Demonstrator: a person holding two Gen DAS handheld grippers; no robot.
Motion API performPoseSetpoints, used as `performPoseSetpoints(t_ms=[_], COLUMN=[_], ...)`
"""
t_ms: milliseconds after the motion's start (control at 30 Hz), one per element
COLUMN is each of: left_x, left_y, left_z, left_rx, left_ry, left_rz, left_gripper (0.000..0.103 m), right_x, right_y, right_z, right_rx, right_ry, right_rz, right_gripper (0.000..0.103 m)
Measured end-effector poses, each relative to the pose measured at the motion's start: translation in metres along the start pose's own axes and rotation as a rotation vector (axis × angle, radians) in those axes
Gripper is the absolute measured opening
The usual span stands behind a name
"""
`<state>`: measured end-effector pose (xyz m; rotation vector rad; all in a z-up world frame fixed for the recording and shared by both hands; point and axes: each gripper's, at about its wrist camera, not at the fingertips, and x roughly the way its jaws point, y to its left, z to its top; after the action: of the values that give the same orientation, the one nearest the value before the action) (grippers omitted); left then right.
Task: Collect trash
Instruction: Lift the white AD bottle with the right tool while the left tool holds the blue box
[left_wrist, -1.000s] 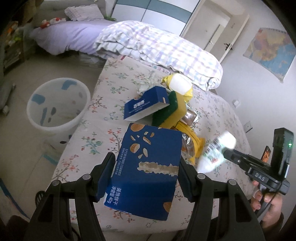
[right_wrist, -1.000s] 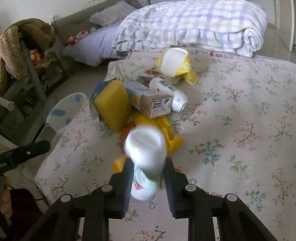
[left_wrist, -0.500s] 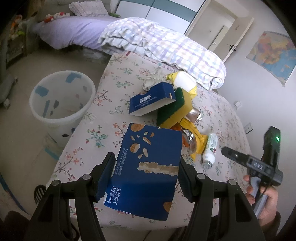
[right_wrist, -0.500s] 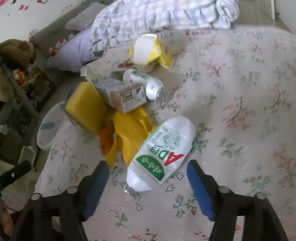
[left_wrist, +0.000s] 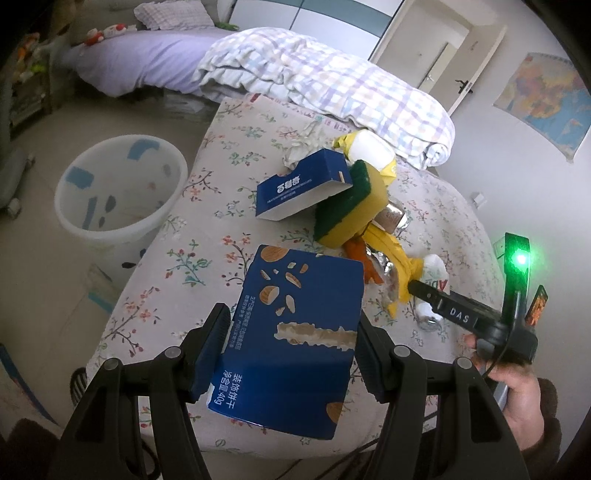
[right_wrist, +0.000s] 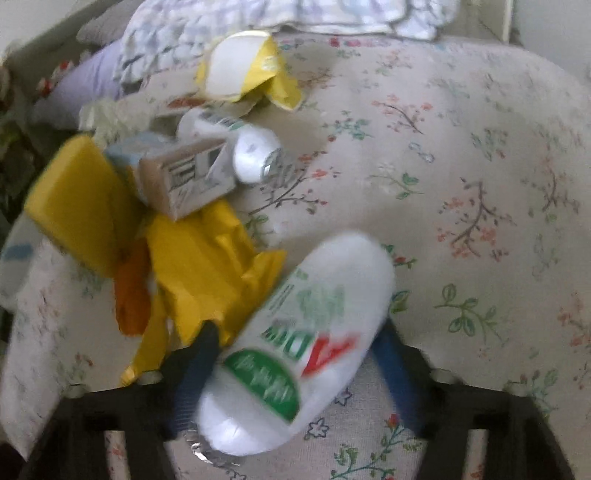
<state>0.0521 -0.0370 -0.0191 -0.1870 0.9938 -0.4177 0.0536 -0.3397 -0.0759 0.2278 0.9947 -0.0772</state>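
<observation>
My left gripper (left_wrist: 291, 339) is shut on a blue biscuit box (left_wrist: 291, 332) and holds it above the near edge of the floral bed (left_wrist: 207, 221). A white AD milk bottle (right_wrist: 295, 350) lies on the bed between the fingers of my right gripper (right_wrist: 295, 358), which is open around it; the view is blurred. The bottle (left_wrist: 434, 273) and right gripper also show in the left wrist view. A trash pile lies beyond: yellow sponge (right_wrist: 77, 206), yellow wrapper (right_wrist: 207, 266), small carton (right_wrist: 184, 181), another white bottle (right_wrist: 243, 147).
A white plastic bin (left_wrist: 118, 192) stands on the floor left of the bed. A second blue box (left_wrist: 303, 184), a yellow-white cup (left_wrist: 369, 151) and a crumpled tissue (left_wrist: 303, 144) lie on the bed. A plaid quilt (left_wrist: 332, 85) lies at the back.
My right gripper let the white bottle go onto the bed, opened, drew back, then came in close with its fingers on either side of the bottle. The left gripper keeps the blue box.
</observation>
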Motion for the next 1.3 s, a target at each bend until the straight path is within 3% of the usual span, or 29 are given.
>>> performPoseSetpoints(t_ms=[33,133,233,500,667,800,900,1000,1100,1167,1200,1300], left_x=[0.000,-0.001,-0.003,-0.006,-0.012,-0.016,-0.018,-0.018,-0.018,-0.018,-0.018,-0.018], left_y=[-0.001,-0.002,-0.002,-0.001,0.000,0.003,0.006,0.007,0.007,0.007,0.007,0.004], left_z=[0.000,0.001,0.001,-0.001,0.000,0.000,0.000,0.000,0.000,0.000,0.000,-0.002], left_rx=[-0.001,0.005,0.006,-0.004,-0.005,-0.014,-0.021,-0.023,-0.022,-0.022,-0.021,-0.018], left_ry=[-0.001,-0.008,-0.016,-0.023,-0.041,-0.050,-0.051,-0.050,-0.051,-0.051,-0.050,-0.048], left_rz=[0.000,0.000,0.002,0.003,0.000,-0.003,-0.003,-0.004,-0.004,-0.005,-0.005,-0.005], left_gripper=[0.067,0.067,0.067,0.067,0.067,0.067,0.067,0.067,0.067,0.067,0.067,0.067], right_x=[-0.001,-0.005,-0.010,-0.030,-0.045,-0.053,-0.042,-0.031,-0.024,-0.023,-0.022,-0.026], right_y=[0.001,-0.005,-0.016,-0.035,-0.035,-0.037,-0.050,-0.062,-0.067,-0.068,-0.068,-0.069], right_z=[-0.001,-0.004,-0.007,-0.007,-0.007,-0.003,-0.003,-0.007,-0.010,-0.012,-0.013,-0.013], right_rx=[-0.007,0.022,0.077,0.168,0.170,0.159,0.212,0.250,0.263,0.254,0.249,0.251], right_ry=[0.001,0.012,0.016,-0.024,-0.057,-0.093,-0.051,-0.017,0.004,0.007,0.008,-0.009], right_rz=[0.013,0.068,0.110,0.208,0.245,0.198,0.176,0.113,0.120,0.112,0.106,0.117], right_gripper=[0.041,0.032,0.026,0.023,0.023,0.023,0.025,0.045,0.045,0.035,0.025,0.017])
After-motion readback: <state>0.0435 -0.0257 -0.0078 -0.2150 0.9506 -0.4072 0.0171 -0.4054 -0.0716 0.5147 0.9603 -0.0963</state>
